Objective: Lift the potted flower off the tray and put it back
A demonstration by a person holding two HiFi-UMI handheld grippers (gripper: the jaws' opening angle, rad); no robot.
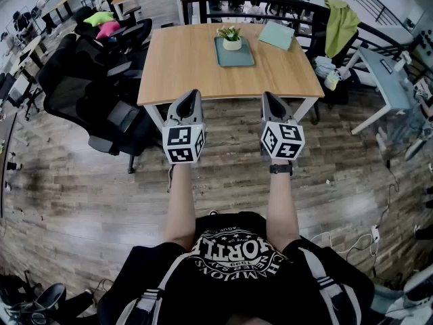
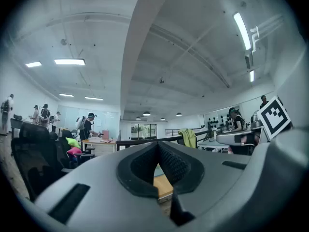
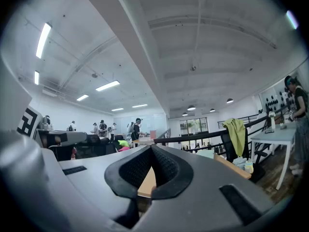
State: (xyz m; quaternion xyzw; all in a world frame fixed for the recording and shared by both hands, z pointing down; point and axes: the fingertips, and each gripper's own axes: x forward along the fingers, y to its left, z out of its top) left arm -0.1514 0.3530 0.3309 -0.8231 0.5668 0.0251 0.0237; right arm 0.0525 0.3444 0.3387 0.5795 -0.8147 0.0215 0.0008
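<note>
Potted flower (image 1: 231, 38) stands on tray (image 1: 235, 56), toward worktop's (image 1: 183, 66) far edge. Left gripper (image 1: 191, 99) and right gripper (image 1: 270, 99) by near edge, fingers closed together, empty. Shirt (image 1: 233, 276) lettering not readable.

white pot (image 1: 232, 45), green leaves (image 1: 230, 32), grey-teal tray (image 1: 238, 59), light wood table (image 1: 183, 66)

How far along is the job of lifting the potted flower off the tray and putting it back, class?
Done: nothing visibly; the potted flower sits on the tray on the table. In hand: nothing; the left gripper and right gripper are shut, empty, short of the table's edge. Left: reach, lift, put back.
</note>
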